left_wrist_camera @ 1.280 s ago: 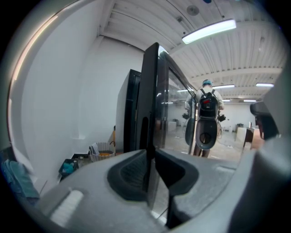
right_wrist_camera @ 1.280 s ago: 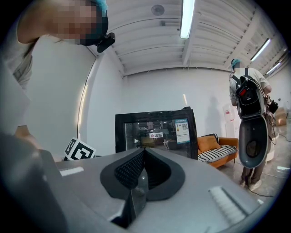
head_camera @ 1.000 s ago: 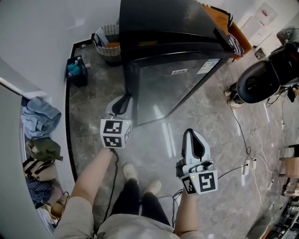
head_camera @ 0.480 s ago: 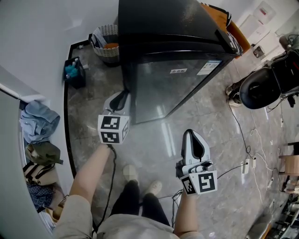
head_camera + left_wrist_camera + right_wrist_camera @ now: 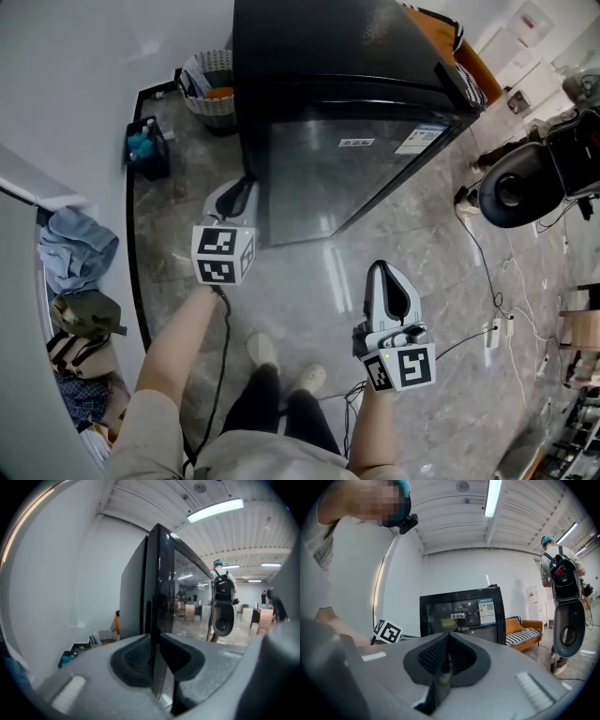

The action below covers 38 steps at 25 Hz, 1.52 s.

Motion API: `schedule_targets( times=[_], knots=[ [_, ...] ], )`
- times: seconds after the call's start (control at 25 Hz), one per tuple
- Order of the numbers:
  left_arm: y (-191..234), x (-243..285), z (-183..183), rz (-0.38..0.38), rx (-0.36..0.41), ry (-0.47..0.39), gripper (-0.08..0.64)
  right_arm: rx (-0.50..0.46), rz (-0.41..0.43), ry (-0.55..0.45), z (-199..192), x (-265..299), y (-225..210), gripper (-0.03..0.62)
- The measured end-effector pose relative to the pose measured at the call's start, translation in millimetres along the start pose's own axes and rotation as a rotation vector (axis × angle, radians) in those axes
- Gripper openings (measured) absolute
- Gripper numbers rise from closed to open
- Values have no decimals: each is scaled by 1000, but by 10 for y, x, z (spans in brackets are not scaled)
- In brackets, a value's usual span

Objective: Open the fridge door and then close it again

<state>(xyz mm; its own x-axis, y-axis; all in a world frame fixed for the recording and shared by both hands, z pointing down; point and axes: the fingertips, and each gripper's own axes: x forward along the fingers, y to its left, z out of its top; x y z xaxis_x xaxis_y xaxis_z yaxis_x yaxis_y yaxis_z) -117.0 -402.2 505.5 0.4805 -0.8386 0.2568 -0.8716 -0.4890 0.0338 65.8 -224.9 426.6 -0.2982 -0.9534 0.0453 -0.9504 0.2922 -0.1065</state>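
A black fridge with a glass door stands ahead on the grey floor. My left gripper is at the door's left edge. In the left gripper view that dark edge runs down between the pads, and the gripper is shut on it. I cannot tell whether the door is flush or slightly ajar. My right gripper hangs lower right, well short of the fridge. Its jaws are shut on nothing and point at the fridge front.
A woven basket and a blue crate sit left of the fridge by the wall. Clothes are piled at far left. A dark scooter, a power strip with cables and an orange sofa lie to the right.
My left gripper has shifted a little left and away, staying at the door's left edge. The right gripper looks unmoved. The scooter at right has shifted.
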Motion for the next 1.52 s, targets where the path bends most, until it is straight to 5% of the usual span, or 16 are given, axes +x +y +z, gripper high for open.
schedule_targets(
  times=[0.76,1.0,1.52],
  knots=[
    [-5,-40,-16,9,48,-14,61,-6,23,5,-4,64,97,-11],
    [-76,-218,82,47,91,-54,2,-17,35,2,80,-27,127,-11],
    [-438,-924,187,12,21,-68,2,-34,80,8,260,-281,254,-12]
  ],
)
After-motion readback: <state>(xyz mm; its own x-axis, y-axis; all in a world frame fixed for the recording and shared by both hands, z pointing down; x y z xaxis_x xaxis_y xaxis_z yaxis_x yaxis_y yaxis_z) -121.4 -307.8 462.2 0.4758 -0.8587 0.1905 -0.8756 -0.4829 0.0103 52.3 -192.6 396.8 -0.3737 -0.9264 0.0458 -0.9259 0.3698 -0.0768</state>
